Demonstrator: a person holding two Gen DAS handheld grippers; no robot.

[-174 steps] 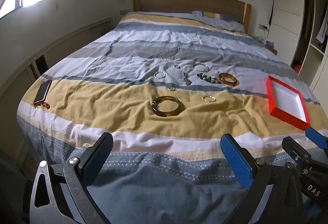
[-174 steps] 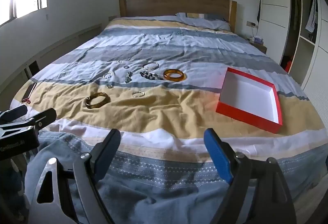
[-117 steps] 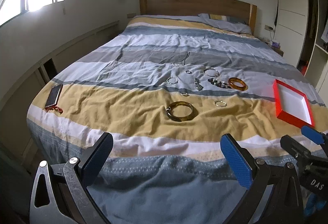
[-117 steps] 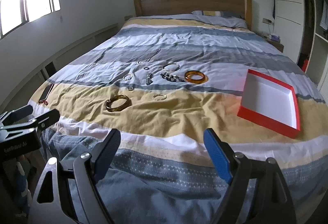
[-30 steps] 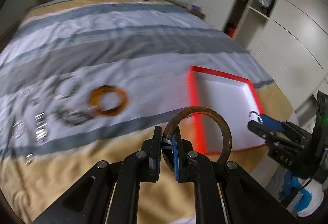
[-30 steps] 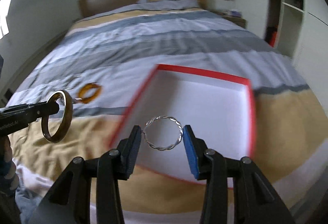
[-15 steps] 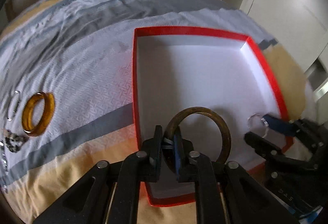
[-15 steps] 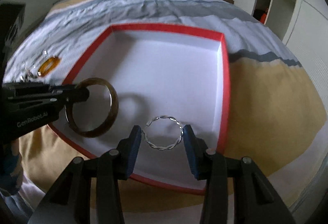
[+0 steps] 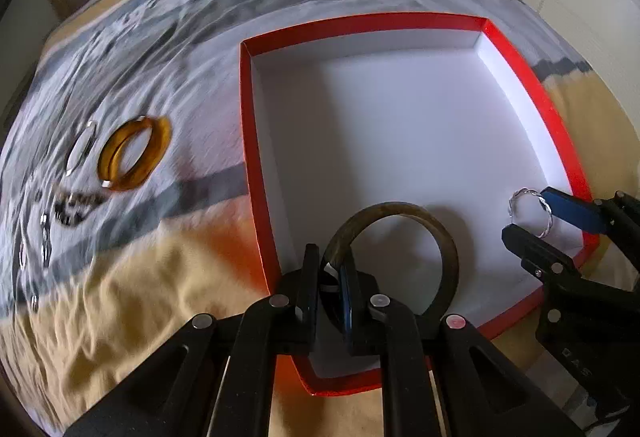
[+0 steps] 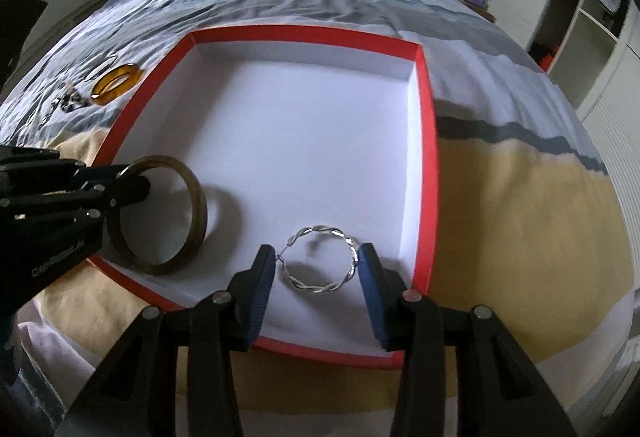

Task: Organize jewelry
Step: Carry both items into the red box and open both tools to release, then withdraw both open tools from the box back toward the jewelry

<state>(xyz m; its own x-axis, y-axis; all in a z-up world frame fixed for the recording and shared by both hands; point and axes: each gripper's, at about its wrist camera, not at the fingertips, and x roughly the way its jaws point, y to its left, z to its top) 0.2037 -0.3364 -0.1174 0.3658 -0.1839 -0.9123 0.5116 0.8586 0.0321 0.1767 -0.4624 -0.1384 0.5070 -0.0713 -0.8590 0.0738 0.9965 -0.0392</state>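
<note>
- My left hand-held gripper (image 9: 329, 269) is clenched on the rim of a dark brown bangle (image 9: 436, 233), held upright over the near left part of the red box (image 9: 248, 141).
- My right hand-held gripper (image 10: 318, 277) grips a twisted silver bracelet (image 10: 320, 289) across its width, above the box's white floor near the front right corner.
- The box lies on the striped bed (image 10: 520, 197).
- An amber bangle (image 9: 134, 155) lies on the bed left of the box, with smaller pieces beyond it, blurred.
</note>
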